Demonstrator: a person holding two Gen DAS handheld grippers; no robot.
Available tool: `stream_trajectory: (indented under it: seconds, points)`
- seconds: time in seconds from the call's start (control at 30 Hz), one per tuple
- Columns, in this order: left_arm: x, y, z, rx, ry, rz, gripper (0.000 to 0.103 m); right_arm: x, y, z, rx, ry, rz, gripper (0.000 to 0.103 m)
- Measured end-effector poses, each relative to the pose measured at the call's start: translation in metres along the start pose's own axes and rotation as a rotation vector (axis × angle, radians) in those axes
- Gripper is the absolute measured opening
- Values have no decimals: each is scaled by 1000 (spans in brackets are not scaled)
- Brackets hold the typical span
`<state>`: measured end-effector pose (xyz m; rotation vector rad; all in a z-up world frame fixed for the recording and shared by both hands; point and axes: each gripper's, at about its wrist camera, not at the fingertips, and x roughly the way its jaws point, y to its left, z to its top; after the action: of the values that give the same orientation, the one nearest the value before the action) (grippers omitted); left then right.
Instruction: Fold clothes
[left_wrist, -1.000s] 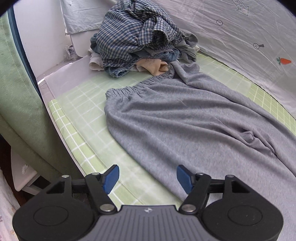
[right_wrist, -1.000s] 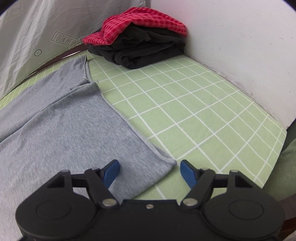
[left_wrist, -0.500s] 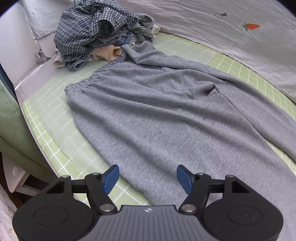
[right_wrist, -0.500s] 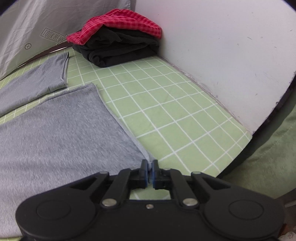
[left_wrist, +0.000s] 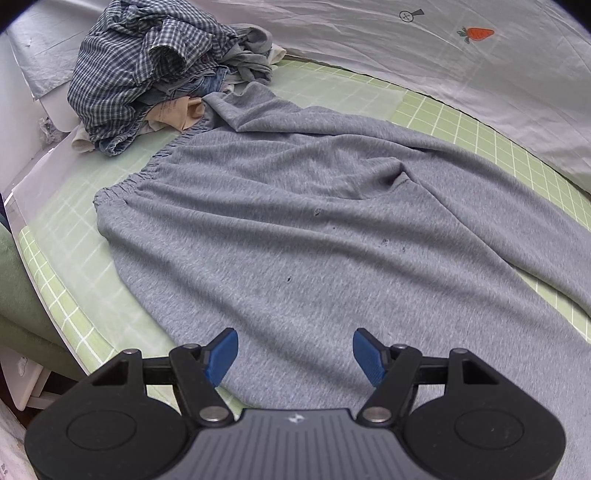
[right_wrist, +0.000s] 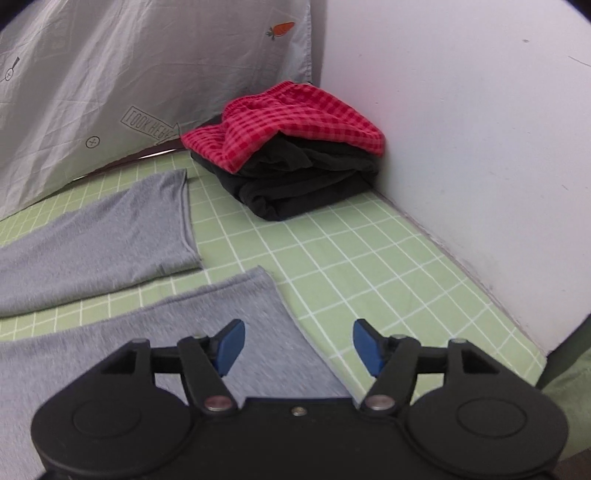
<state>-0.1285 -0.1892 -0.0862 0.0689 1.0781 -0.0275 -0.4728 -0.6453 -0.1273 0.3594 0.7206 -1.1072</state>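
Grey sweatpants (left_wrist: 314, 229) lie spread on a green checked mat (left_wrist: 66, 240), the gathered waistband at the far left. My left gripper (left_wrist: 295, 354) hovers open above the near edge of the pants, holding nothing. The right wrist view shows the two leg ends (right_wrist: 110, 236), lying apart with a strip of mat between them. My right gripper (right_wrist: 297, 345) is open over the nearer leg's hem corner (right_wrist: 258, 325), with nothing between its blue pads.
A heap of unfolded clothes topped by a blue checked shirt (left_wrist: 147, 66) sits beyond the waistband. A folded stack, red checked cloth (right_wrist: 291, 122) over black (right_wrist: 303, 184), lies in the far corner by the white wall (right_wrist: 480, 147). A grey sheet (right_wrist: 110, 81) borders the mat.
My right gripper, shut on the near leg's hem corner half a second ago, has opened and now looks further up the mat. The left gripper has shifted over the pants, staying open.
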Motion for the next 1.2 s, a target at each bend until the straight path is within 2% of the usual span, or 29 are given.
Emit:
stream_trajectory:
  seconds: [0.17, 0.27, 0.43, 0.53, 0.57, 0.6, 0.67, 0.73, 0.83, 0.9, 0.93, 1.0, 1.03, 1.07, 1.13, 1.2]
  points:
    - [1, 13, 19, -22, -12, 11, 70, 33, 44, 31, 10, -10, 100, 62]
    - [2, 20, 27, -42, -16, 13, 70, 63, 63, 45, 39, 15, 161, 55]
    - [6, 25, 30, -75, -5, 46, 70, 100, 81, 51, 99, 83, 147, 48]
    - [8, 27, 32, -96, 3, 66, 70, 110, 82, 50, 105, 116, 144, 31]
    - [9, 28, 32, -102, 5, 72, 70, 111, 82, 50, 89, 115, 143, 11]
    - [9, 29, 33, -109, 7, 79, 70, 111, 83, 50, 54, 119, 147, 2]
    - [12, 26, 32, -102, 16, 84, 70, 110, 84, 50, -6, 122, 146, 2]
    - [15, 23, 32, -100, 25, 79, 70, 108, 79, 49, -43, 114, 110, 2]
    - [15, 20, 34, -74, 22, 69, 70, 109, 65, 49, -33, 119, 44, 2]
    - [15, 19, 36, -52, 15, 65, 70, 109, 61, 51, -33, 137, 32, 2]
    - [16, 19, 37, -43, 12, 60, 70, 108, 62, 52, -40, 143, 27, 4]
    - [18, 21, 39, -24, 8, 50, 70, 99, 70, 52, -70, 131, -11, 30]
    - [18, 24, 41, -13, 6, 45, 70, 95, 74, 52, -86, 124, -30, 56]
    - [19, 26, 42, -3, 4, 40, 70, 86, 80, 51, -87, 108, -37, 69]
    - [20, 32, 46, 15, -4, 30, 70, 70, 92, 49, -87, 84, -34, 72]
    - [24, 40, 53, 31, -6, 18, 70, 55, 110, 46, -88, 80, -12, 82]
